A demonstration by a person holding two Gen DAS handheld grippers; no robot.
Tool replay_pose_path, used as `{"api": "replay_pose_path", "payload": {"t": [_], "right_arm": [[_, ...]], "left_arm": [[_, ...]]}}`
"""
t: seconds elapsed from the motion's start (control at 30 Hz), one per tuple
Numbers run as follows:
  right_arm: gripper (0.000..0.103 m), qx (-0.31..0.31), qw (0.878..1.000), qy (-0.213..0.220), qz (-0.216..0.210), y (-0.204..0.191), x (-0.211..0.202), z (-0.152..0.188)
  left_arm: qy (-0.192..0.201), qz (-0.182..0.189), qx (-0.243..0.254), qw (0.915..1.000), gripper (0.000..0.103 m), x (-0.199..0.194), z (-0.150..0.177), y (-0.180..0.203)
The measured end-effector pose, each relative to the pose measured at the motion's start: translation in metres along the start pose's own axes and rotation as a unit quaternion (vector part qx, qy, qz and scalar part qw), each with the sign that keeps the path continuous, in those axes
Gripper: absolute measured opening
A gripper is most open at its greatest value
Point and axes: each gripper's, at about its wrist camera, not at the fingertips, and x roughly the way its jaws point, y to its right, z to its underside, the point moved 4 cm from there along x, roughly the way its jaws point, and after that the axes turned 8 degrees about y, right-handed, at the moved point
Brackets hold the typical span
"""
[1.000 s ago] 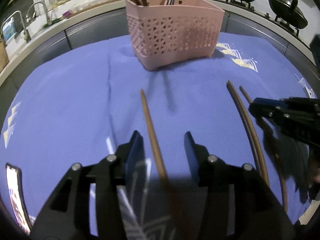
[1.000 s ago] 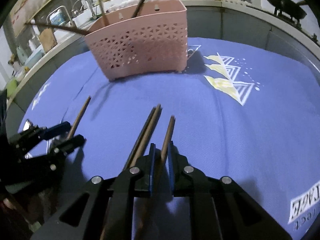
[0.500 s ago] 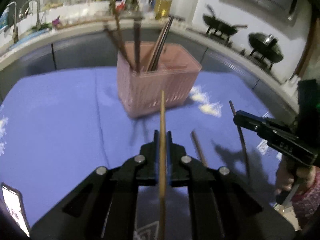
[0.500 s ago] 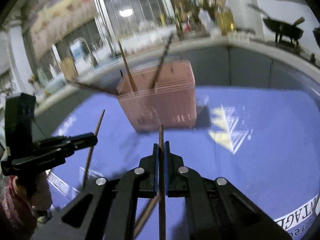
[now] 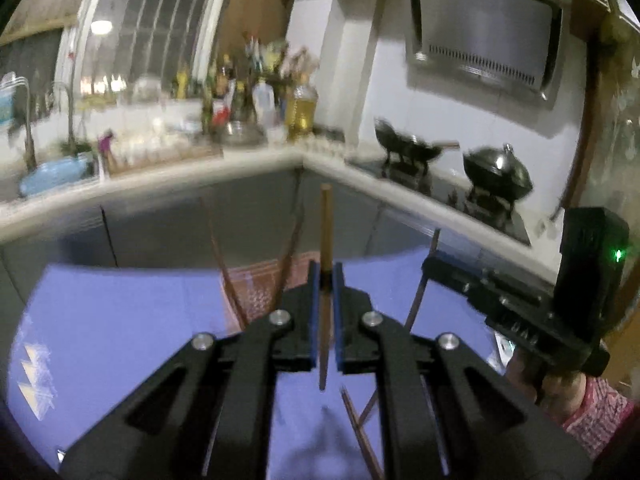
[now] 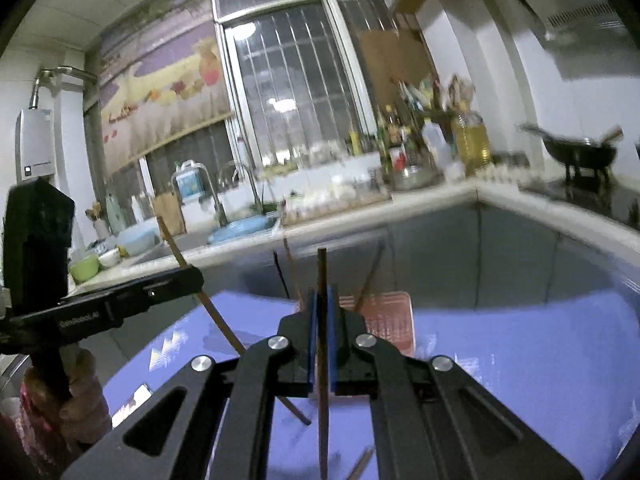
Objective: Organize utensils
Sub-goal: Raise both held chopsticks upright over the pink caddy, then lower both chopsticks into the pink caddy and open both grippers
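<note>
Both pairs of fingers are pinched narrow, each on a single stick: the left gripper (image 5: 327, 276) clamps a pale wooden chopstick (image 5: 326, 224) that stands nearly upright between its blue pads, and the right gripper (image 6: 321, 300) nips a darker chopstick (image 6: 321, 272) the same way, each stick poking above and trailing below the pads. I judge the grip to be the weak point: a thin round stick held at one spot can pivot or slip, and then its lower tip would swing wide of the pink basket (image 6: 390, 320) and strike the rim rather than drop in. With both tools heading for the same basket, the sticks or the grippers might also knock together, or catch the chopsticks already leaning out of it. The basket sits toward the far edge of the blue-clothed table (image 5: 120, 320), mostly hidden behind the fingers. The left camera shows loose chopsticks (image 5: 360, 428) lying on the cloth near its front edge below the gripper, barely caught by the right camera; that one shows more of the basket's wall.
</note>
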Motion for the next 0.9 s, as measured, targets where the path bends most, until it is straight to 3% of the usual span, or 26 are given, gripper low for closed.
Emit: {"api": "replay_pose_path", "payload": {"t": [0.17,0.3,0.53,0.7,0.73,0.77,0.8,0.9], "right_arm": [[0.005,-0.013,0.999,0.033,0.000,-0.003,0.050,-0.054],[0.005,-0.026,0.999,0.045,0.005,-0.005,0.091,-0.068],[0.005,-0.028,0.999,-0.015,0.008,0.003,0.138,-0.017],[0.006,-0.009,0.998,-0.058,0.015,0.012,0.156,0.025],[0.007,-0.004,0.998,-0.063,0.013,0.011,0.155,0.029],[0.008,0.003,0.998,-0.068,0.010,0.012,0.156,0.030],[0.011,0.012,0.997,-0.075,0.008,0.013,0.156,0.031],[0.024,0.020,0.998,-0.067,0.008,0.009,0.146,0.020]], "left_arm": [[0.035,-0.034,0.011,0.9987,0.005,0.029,-0.056,-0.011],[0.037,-0.058,0.019,0.9974,0.005,0.059,-0.071,-0.024],[-0.032,-0.078,0.012,0.9963,0.005,0.106,-0.026,-0.055],[-0.097,-0.089,-0.012,0.9912,0.006,0.135,0.014,-0.072],[-0.101,-0.088,-0.016,0.9909,0.010,0.136,0.016,-0.073],[-0.102,-0.096,-0.020,0.9899,0.025,0.134,0.016,-0.075],[-0.097,-0.101,-0.020,0.9899,0.032,0.131,0.013,-0.075],[-0.063,-0.108,-0.015,0.9921,0.038,0.110,-0.006,-0.071]]}}
